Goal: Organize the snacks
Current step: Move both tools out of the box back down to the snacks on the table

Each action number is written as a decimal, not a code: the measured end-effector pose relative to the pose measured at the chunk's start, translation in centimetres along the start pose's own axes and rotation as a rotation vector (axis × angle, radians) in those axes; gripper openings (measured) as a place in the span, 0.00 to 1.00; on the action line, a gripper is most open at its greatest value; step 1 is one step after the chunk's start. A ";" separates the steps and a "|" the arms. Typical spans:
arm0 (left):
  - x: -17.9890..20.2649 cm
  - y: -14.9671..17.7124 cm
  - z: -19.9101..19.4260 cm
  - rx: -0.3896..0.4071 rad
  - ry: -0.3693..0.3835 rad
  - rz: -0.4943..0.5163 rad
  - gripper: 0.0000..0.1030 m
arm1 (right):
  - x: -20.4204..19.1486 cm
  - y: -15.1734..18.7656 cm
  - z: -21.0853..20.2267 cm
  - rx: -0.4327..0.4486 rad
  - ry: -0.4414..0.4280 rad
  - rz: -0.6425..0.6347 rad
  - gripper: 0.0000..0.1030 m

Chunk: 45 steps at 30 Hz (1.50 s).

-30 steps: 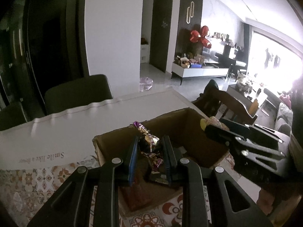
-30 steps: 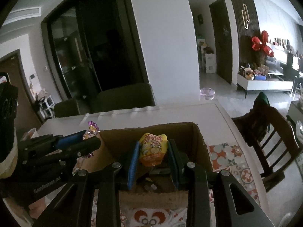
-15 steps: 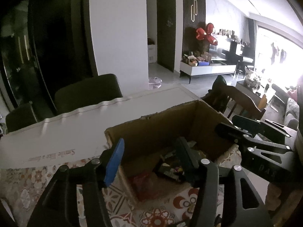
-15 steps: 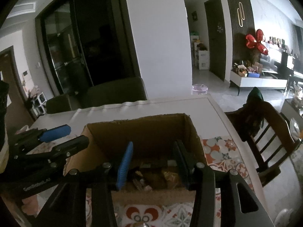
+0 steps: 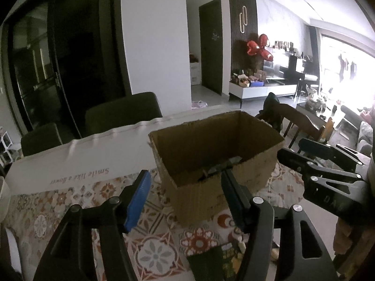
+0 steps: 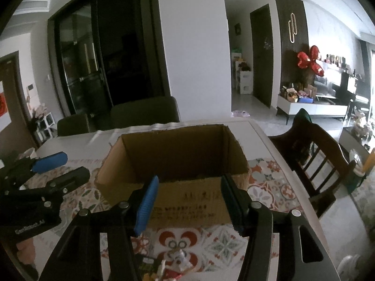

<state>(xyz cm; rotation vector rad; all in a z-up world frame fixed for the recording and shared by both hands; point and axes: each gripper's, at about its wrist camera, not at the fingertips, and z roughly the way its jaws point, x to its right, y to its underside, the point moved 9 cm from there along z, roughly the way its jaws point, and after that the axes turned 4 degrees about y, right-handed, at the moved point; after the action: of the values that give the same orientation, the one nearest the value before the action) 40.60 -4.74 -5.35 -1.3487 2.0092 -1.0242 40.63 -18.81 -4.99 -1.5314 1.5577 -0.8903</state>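
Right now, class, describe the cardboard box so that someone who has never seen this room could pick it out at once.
Start at the dining table with its patterned floral cloth. On that cloth, just ahead of both open grippers, stands the cardboard box. It is the only brown, open-topped container there, with dark print on its near side.

Dim fisheye frames, bright window (image 5: 346,75) glare at right, edges curved.

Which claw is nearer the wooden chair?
Right. The right claw faces the cardboard box on the wooden chair side; the left claw sits off the box's opposite corner.
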 end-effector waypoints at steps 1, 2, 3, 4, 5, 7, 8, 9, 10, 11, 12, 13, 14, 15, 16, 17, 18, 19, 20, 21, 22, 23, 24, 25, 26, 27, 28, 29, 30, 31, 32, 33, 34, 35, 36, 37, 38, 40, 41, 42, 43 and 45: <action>-0.1 0.3 -0.3 0.001 0.000 -0.001 0.61 | -0.1 0.3 -0.4 0.004 0.003 -0.003 0.55; -0.1 0.6 -0.3 0.000 -0.001 -0.002 0.61 | -0.2 0.6 -0.7 0.007 0.006 -0.007 0.55; -0.2 1.0 -0.6 0.000 -0.003 -0.003 0.61 | -0.3 1.0 -1.0 0.008 0.009 -0.010 0.55; -0.2 1.4 -0.8 -0.001 -0.005 -0.004 0.61 | -0.4 1.3 -1.2 0.005 0.010 -0.011 0.55; -0.1 1.7 -1.0 -0.002 -0.009 -0.004 0.62 | -0.5 1.7 -1.4 -0.001 0.011 -0.011 0.55; 0.0 2.5 -1.4 -0.006 -0.011 -0.005 0.62 | -0.6 2.4 -1.7 -0.009 0.011 -0.009 0.55; 0.0 3.0 -1.6 -0.010 -0.014 -0.005 0.62 | -0.6 2.9 -1.9 -0.012 0.013 -0.011 0.55; 0.1 3.5 -1.7 -0.014 -0.018 -0.010 0.62 | -0.7 3.4 -2.1 -0.017 0.015 -0.012 0.55; 0.1 4.0 -1.8 -0.019 -0.022 -0.014 0.62 | -0.7 3.9 -2.2 -0.023 0.018 -0.013 0.55; 0.0 4.4 -1.8 -0.023 -0.022 -0.017 0.62 | -0.7 4.2 -2.3 -0.026 0.020 -0.013 0.55; 0.0 5.1 -1.9 -0.034 -0.018 -0.023 0.62 | -0.6 4.7 -2.3 -0.033 0.023 -0.009 0.55; 0.1 5.6 -1.9 -0.042 -0.016 -0.026 0.62 | -0.5 5.1 -2.4 -0.040 0.024 -0.004 0.55; 0.1 6.0 -1.9 -0.048 -0.017 -0.029 0.62 | -0.5 5.5 -2.5 -0.043 0.024 0.000 0.55; 0.0 6.7 -1.8 -0.059 -0.018 -0.038 0.62 | -0.4 6.0 -2.5 -0.051 0.024 0.008 0.55; 0.0 7.3 -1.7 -0.072 -0.016 -0.047 0.62 | -0.4 6.5 -2.4 -0.063 0.024 0.013 0.55; -0.1 7.9 -1.6 -0.085 -0.013 -0.056 0.62 | -0.3 6.9 -2.4 -0.072 0.024 0.017 0.55; -0.1 8.6 -1.5 -0.098 -0.011 -0.064 0.62 | -0.3 7.3 -2.3 -0.081 0.022 0.022 0.55; -0.1 9.1 -1.3 -0.111 -0.010 -0.072 0.62 | -0.4 7.7 -2.3 -0.087 0.021 0.024 0.55; -0.2 9.8 -1.1 -0.126 -0.008 -0.079 0.62 | -0.5 8.4 -2.2 -0.098 0.017 0.025 0.55; -0.2 10.4 -0.9 -0.139 -0.008 -0.086 0.62 | -0.6 8.9 -2.2 -0.107 0.013 0.024 0.55; 0.0 10.9 -0.8 -0.150 -0.008 -0.092 0.62 | -0.7 9.3 -2.1 -0.117 0.010 0.024 0.55; 0.1 11.5 -0.6 -0.163 -0.010 -0.095 0.62 | -0.9 9.8 -1.9 -0.130 0.005 0.027 0.55; 0.0 11.9 -0.5 -0.172 -0.016 -0.096 0.62 | -1.0 10.4 -1.8 -0.144 -0.003 0.030 0.55; 0.2 12.3 -0.4 -0.182 -0.016 -0.097 0.62 | -1.2 11.0 -1.7 -0.156 -0.009 0.033 0.55; 0.2 12.8 -0.3 -0.192 -0.009 -0.104 0.62 | -1.3 11.6 -1.5 -0.167 -0.014 0.033 0.55; 0.3 13.2 -0.1 -0.203 -0.005 -0.110 0.62 | -1.5 12.0 -1.3 -0.177 -0.016 0.033 0.55; 0.2 13.6 0.0 -0.212 -0.006 -0.115 0.62 | -1.5 12.6 -1.2 -0.190 -0.019 0.041 0.55; 0.2 13.9 0.2 -0.218 -0.009 -0.121 0.62 | -1.6 12.9 -1.1 -0.197 -0.021 0.046 0.55; 0.2 14.2 0.3 -0.224 -0.009 -0.125 0.62 | -1.7 13.4 -0.9 -0.210 -0.026 0.051 0.54; 0.2 14.6 0.5 -0.235 -0.006 -0.135 0.62 | -1.8 13.9 -0.8 -0.220 -0.025 0.051 0.54; 0.2 15.2 0.9 -0.249 0.000 -0.147 0.62 | -1.8 14.2 -0.7 -0.225 -0.022 0.049 0.54; 0.1 15.6 1.2 -0.262 -0.001 -0.155 0.62 | -1.9 14.6 -0.5 -0.233 -0.020 0.047 0.54; 0.0 15.8 1.5 -0.270 -0.003 -0.160 0.62 | -1.9 14.9 -0.3 -0.242 -0.021 0.051 0.54; 0.0 16.3 1.9 -0.283 -0.004 -0.166 0.62 | -2.0 15.3 -0.1 -0.254 -0.024 0.058 0.54; 0.1 16.6 2.2 -0.293 -0.006 -0.170 0.62 | -2.0 15.6 0.1 -0.264 -0.025 0.064 0.54; 0.1 16.9 2.5 -0.303 -0.004 -0.176 0.62 | -2.0 15.9 0.3 -0.270 -0.024 0.066 0.54; 0.2 17.2 2.8 -0.314 0.002 -0.183 0.62 | -2.0 16.1 0.5 -0.273 -0.020 0.063 0.54; 0.4 17.5 3.3 -0.328 0.008 -0.188 0.62 | -2.0 16.4 0.8 -0.279 -0.010 0.056 0.53; 0.6 17.8 3.6 -0.335 0.010 -0.190 0.62 | -2.0 16.5 0.9 -0.281 -0.009 0.052 0.51; 0.8 18.0 3.9 -0.343 0.013 -0.193 0.61 | -2.2 16.7 1.0 -0.290 -0.014 0.051 0.49; 0.9 18.2 4.2 -0.351 0.020 -0.197 0.62 | -2.2 16.8 1.1 -0.296 -0.022 0.055 0.49; 1.2 18.5 4.7 -0.364 0.030 -0.211 0.61 | -2.3 17.2 1.4 -0.311 -0.031 0.067 0.48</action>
<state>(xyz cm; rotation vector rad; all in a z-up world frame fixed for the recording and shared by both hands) 33.61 -3.14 -23.10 -1.7746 2.1860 -0.7906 33.84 -15.82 -20.72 -1.6856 1.7771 -0.6032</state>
